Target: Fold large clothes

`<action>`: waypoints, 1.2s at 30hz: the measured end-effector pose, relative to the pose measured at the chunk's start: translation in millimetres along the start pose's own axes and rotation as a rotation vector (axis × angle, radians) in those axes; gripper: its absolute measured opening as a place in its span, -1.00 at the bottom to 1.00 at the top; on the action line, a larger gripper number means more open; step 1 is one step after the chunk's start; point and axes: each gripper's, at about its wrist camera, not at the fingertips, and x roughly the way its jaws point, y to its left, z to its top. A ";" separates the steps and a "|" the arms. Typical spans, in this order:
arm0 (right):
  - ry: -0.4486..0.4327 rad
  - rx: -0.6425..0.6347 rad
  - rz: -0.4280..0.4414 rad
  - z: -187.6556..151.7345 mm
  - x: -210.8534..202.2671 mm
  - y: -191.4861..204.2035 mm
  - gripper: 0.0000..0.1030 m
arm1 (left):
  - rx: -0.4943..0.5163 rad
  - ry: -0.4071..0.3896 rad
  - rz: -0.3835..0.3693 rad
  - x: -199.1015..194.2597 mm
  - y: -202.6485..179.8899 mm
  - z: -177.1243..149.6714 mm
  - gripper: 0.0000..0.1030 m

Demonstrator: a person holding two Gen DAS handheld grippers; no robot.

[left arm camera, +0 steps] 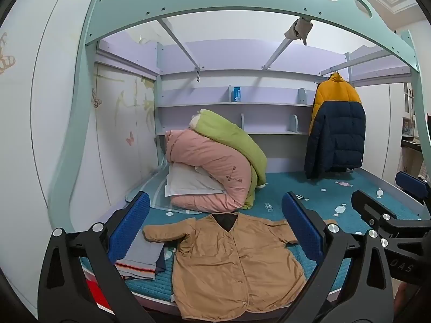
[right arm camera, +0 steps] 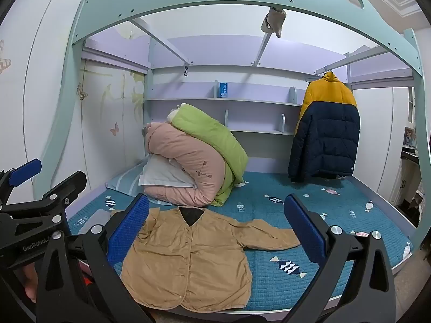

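Hovering with jaws spread wide and empty, the left gripper [left arm camera: 215,231] and right gripper [right arm camera: 216,231] frame a tan jacket [right arm camera: 186,258] lying flat, unfolded, on the teal bed [right arm camera: 336,215]; rolled quilts [right arm camera: 194,158] sit behind.

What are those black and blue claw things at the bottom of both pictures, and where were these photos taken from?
They are two hand-held grabbing tools, one in each of a person's hands; no robot arm is involved. Each tool carries a wide-angle camera looking forward along its own jaws, so one picture comes from the left gripper and the other from the right gripper. Each also shows up at the edge of the other's view. Both stand wide open and hold nothing. Ahead lies a bed with a teal mattress cover. A tan jacket is spread flat on it, buttoned, sleeves out. Beside it sits a small stack of folded clothes. Behind are rolled pink and green quilts, and a yellow and navy puffer coat hangs on a rail.
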 end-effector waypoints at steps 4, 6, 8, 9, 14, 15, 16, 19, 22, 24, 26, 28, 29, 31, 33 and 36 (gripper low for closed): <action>0.001 -0.002 -0.002 0.5 -0.7 0.4 0.88 | -0.001 0.007 0.001 -0.3 -0.4 -0.2 0.91; 0.001 -0.004 -0.004 0.5 0.0 0.6 0.88 | -0.004 0.007 -0.003 -1.1 0.0 -0.2 0.91; 0.003 -0.003 -0.006 0.1 1.3 0.6 0.88 | -0.002 0.006 -0.004 -3.0 -0.1 0.2 0.91; 0.004 -0.002 -0.007 -0.8 3.6 2.6 0.88 | -0.002 0.004 -0.004 -4.4 -0.1 0.4 0.91; -0.004 0.004 -0.011 -7.0 0.3 -2.5 0.88 | -0.002 0.019 0.000 0.4 -0.1 -0.8 0.91; -0.007 0.011 -0.016 -1.0 -3.1 -4.0 0.88 | 0.000 0.017 -0.001 1.1 -0.7 -0.5 0.91; -0.008 0.011 -0.017 -1.1 -2.6 -4.2 0.88 | 0.000 0.018 0.000 0.9 -0.7 -0.6 0.91; -0.008 0.012 -0.019 0.3 -2.3 -4.0 0.88 | 0.001 0.019 0.000 0.9 -0.3 -2.5 0.91; -0.008 0.013 -0.022 -0.8 -2.5 -4.2 0.88 | 0.002 0.019 0.000 1.1 -0.1 -2.3 0.91; -0.008 0.013 -0.024 -1.4 -2.6 -3.1 0.88 | 0.001 0.020 -0.001 3.9 -1.0 -3.4 0.91; -0.008 0.014 -0.024 -2.0 -2.6 -4.0 0.88 | 0.001 0.020 0.000 3.7 -1.5 -3.7 0.91; -0.006 0.014 -0.024 -2.1 -2.3 -4.3 0.88 | 0.004 0.021 0.001 7.0 -2.9 -5.1 0.91; -0.005 0.015 -0.023 -2.2 -2.4 -4.3 0.88 | 0.004 0.021 0.002 7.5 -2.9 -5.4 0.91; -0.003 0.017 -0.023 -2.3 -2.1 -4.0 0.88 | 0.003 0.022 0.000 7.3 -2.3 -5.3 0.91; -0.002 0.017 -0.025 -2.1 -1.5 -3.6 0.88 | 0.004 0.022 0.001 8.7 -2.9 -8.8 0.91; -0.003 0.018 -0.022 -3.4 -1.2 -4.6 0.88 | 0.004 0.022 0.000 8.8 -2.7 -8.8 0.91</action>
